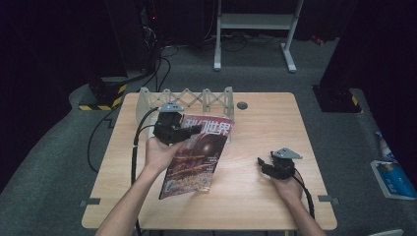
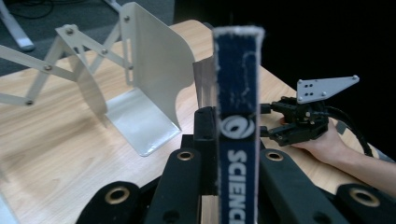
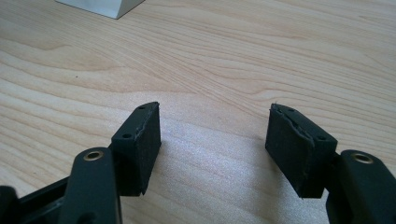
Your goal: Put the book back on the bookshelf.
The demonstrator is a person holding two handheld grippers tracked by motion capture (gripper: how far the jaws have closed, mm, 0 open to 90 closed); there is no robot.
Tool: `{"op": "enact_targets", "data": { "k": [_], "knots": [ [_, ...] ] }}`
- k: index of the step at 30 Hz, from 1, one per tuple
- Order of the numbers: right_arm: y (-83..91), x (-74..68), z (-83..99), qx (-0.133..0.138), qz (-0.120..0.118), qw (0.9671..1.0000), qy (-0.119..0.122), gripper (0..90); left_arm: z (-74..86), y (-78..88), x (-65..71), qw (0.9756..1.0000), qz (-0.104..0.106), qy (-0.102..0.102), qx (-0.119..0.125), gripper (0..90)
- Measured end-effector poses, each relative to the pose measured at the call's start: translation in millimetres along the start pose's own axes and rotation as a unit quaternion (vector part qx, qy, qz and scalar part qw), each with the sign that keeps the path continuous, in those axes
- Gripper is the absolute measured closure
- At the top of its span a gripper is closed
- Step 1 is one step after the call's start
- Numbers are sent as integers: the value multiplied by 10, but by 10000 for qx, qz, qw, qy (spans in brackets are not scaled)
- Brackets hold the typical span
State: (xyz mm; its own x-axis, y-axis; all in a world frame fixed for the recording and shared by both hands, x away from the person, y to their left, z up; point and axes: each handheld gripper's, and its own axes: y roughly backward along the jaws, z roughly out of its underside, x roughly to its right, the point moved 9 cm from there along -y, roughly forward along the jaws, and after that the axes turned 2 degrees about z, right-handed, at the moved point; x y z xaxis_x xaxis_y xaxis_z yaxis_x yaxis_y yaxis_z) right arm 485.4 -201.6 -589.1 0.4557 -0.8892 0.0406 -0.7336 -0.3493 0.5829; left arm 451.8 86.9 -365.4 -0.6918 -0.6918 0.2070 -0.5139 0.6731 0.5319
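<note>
My left gripper (image 1: pixel 192 131) is shut on a magazine (image 1: pixel 196 157) with a dark reddish cover and holds it tilted up off the wooden table (image 1: pixel 265 118). In the left gripper view the magazine's blue spine (image 2: pixel 237 116) stands upright between the black jaws. My right gripper (image 1: pixel 263 164) rests low over the table at the right, held in a hand. Its pads (image 3: pixel 142 144) stand wide apart above bare wood, and nothing is between them. The right gripper (image 2: pixel 273 122) also appears beyond the magazine in the left gripper view.
A white expanding book rack (image 1: pixel 187 101) stands along the table's far edge, and its end plate (image 2: pixel 149 79) is close beyond the magazine. A small round grommet (image 1: pixel 242 105) sits to the rack's right. Cables trail off the table's left side.
</note>
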Motion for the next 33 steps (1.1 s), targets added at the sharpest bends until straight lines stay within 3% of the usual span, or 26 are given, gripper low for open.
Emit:
{"op": "enact_targets", "data": {
  "k": [16,33],
  "knots": [
    [0,-1,0,6,0,10000,-2,356,-64,224,-191,9991,-412,-98,7,839],
    [-1,0,-1,15,4,10000,1,356,-92,420,-351,9976,-668,16,151,838]
  ]
}}
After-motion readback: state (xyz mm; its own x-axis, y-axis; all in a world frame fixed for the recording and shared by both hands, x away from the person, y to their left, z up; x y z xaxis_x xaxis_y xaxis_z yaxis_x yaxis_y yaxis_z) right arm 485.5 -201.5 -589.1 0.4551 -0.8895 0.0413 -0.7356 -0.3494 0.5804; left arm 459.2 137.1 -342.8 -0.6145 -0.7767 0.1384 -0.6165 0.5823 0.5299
